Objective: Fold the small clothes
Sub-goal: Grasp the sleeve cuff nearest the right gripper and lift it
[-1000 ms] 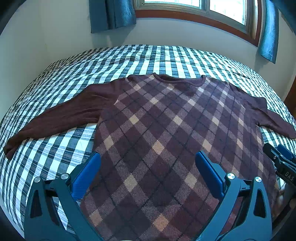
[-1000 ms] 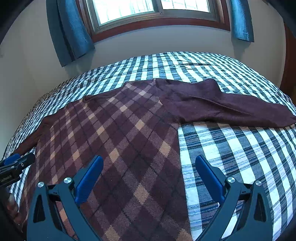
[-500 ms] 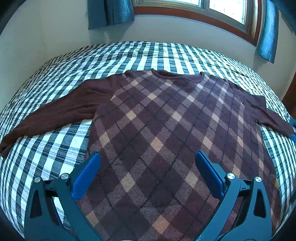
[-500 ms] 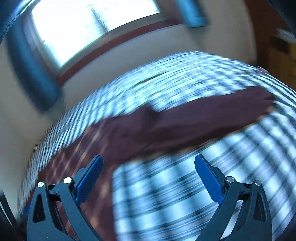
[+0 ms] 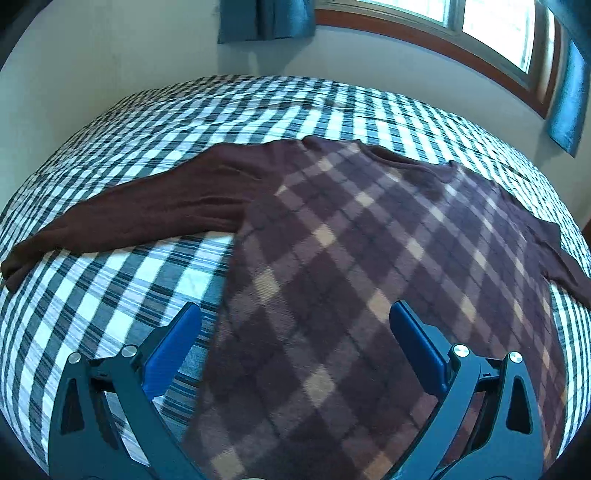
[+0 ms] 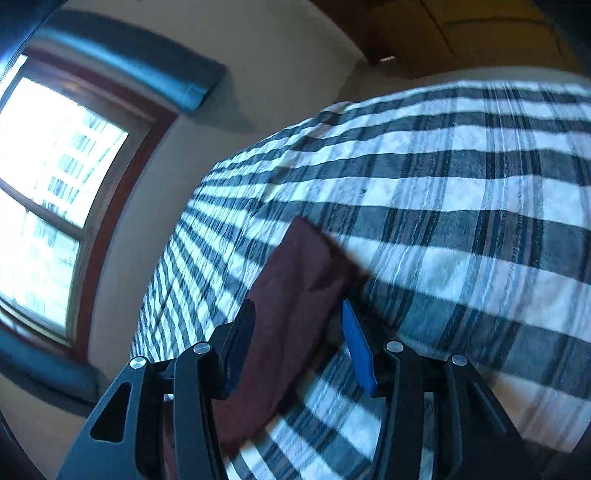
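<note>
On bed w/ checked cover (image 5: 110,306): maroon sweater (image 5: 332,266) laid flat, argyle front up, neckline toward the wall & window (image 5: 491,29); body runs from the collar down to the near edge of the left wrist view; one plain sleeve stretched out to the picture's left, cuff near the bed's edge; other sleeve trails off at the picture's right, its end out of frame.

Left gripper (image 5: 295,336): jaws wide apart, nothing between the blue pads; hovers over the sweater's lower side edge, one pad over bare cover, the other over the argyle body; contact w/ fabric can't be told.

Right gripper (image 6: 299,332): seen in right wrist view, rolled so the window (image 6: 48,184) sits tilted at picture left; jaws have just been closing, now about halfway in; sleeve end (image 6: 303,280) lies between the pads; left-hand pad (image 6: 243,332) looks close against the cloth, blue pad (image 6: 356,347) shows a dark gap beside it; whether the cloth is pinched can't be told, frame somewhat blurred; cuff tip extends past the fingertips onto the cover (image 6: 461,221); teal curtain (image 6: 147,74) above window; wood furniture (image 6: 461,33) beyond bed's far edge.
</note>
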The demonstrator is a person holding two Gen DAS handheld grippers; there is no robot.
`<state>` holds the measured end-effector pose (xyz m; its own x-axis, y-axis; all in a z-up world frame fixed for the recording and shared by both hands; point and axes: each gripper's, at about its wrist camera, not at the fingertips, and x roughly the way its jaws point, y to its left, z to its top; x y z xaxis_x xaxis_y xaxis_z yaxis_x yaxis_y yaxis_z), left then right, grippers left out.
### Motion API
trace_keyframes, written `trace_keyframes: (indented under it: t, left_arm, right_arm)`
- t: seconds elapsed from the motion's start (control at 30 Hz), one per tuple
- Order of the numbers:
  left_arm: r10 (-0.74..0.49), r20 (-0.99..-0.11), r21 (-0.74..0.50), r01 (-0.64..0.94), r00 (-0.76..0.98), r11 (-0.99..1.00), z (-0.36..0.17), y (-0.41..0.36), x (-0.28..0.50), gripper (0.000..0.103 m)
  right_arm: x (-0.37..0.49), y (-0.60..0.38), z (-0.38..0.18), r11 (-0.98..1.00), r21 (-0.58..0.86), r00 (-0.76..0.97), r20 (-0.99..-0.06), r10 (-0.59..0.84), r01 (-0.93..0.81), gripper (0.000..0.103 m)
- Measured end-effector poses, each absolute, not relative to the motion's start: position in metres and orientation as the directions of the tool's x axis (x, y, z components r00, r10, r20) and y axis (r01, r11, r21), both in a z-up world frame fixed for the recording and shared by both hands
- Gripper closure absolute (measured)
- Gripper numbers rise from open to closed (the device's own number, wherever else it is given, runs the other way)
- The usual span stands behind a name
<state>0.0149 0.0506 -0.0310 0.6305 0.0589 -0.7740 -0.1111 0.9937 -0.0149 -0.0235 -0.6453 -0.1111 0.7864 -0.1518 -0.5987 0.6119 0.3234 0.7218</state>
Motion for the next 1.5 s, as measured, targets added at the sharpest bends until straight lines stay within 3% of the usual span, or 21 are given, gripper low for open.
trace_keyframes:
  t: [0.07,0.1,0.13,0.17,0.2,0.4,0.57,0.7,0.9,1.13,1.5]
  left_arm:
    - [0.073,-0.774,-0.006,-0.122,0.629,0.992,-0.03,0.053,0.016,0.002]
    - [0.079,-0.775,-0.002,-0.127,0.627,0.992,-0.031,0.055,0.016,0.002]
    - [0.081,-0.777,-0.001,-0.13,0.624,0.992,-0.031,0.055,0.016,0.002]
    - [0.083,-0.779,0.001,-0.132,0.621,0.991,-0.032,0.056,0.017,0.002]
    - [0.083,-0.783,0.001,-0.133,0.617,0.991,-0.033,0.057,0.016,0.002]
    - [0.087,-0.782,0.003,-0.135,0.617,0.991,-0.035,0.064,0.01,0.002]
    - [0.063,-0.8,-0.031,-0.146,0.596,0.989,-0.037,0.079,0.011,0.002]
    - [0.036,-0.817,-0.073,-0.165,0.575,0.984,-0.038,0.099,0.011,0.002]
    - [0.077,-0.796,-0.057,-0.202,0.6,0.978,-0.031,0.131,0.0,0.002]
    - [0.099,-0.78,-0.062,-0.233,0.617,0.971,-0.022,0.174,-0.012,0.002]
    - [0.083,-0.79,-0.105,-0.268,0.607,0.958,-0.036,0.221,-0.025,0.002]
  right_arm:
    - [-0.02,-0.648,-0.114,0.324,0.721,0.786,-0.599,-0.153,0.613,0.054]
    - [-0.018,-0.649,-0.114,0.33,0.719,0.787,-0.597,-0.157,0.611,0.059]
    - [-0.015,-0.65,-0.114,0.339,0.721,0.79,-0.596,-0.144,0.605,0.067]
    - [-0.013,-0.652,-0.116,0.344,0.731,0.799,-0.589,-0.121,0.59,0.099]
    - [-0.015,-0.656,-0.117,0.339,0.735,0.802,-0.586,-0.116,0.587,0.1]
    - [-0.054,-0.67,-0.13,0.203,0.774,0.8,-0.571,-0.183,0.599,0.1]
    - [-0.047,-0.636,-0.078,0.314,0.804,0.863,-0.471,-0.182,0.505,0.1]
    - [-0.017,-0.565,-0.009,0.514,0.777,0.925,-0.368,-0.097,0.363,0.1]
    - [0.035,-0.427,0.051,0.717,0.687,0.947,-0.298,0.123,0.123,0.1]
    - [0.089,-0.24,0.051,0.836,0.54,0.866,-0.368,0.338,-0.096,0.1]
    - [0.116,-0.059,-0.012,0.892,0.362,0.69,-0.573,0.442,-0.271,0.1]
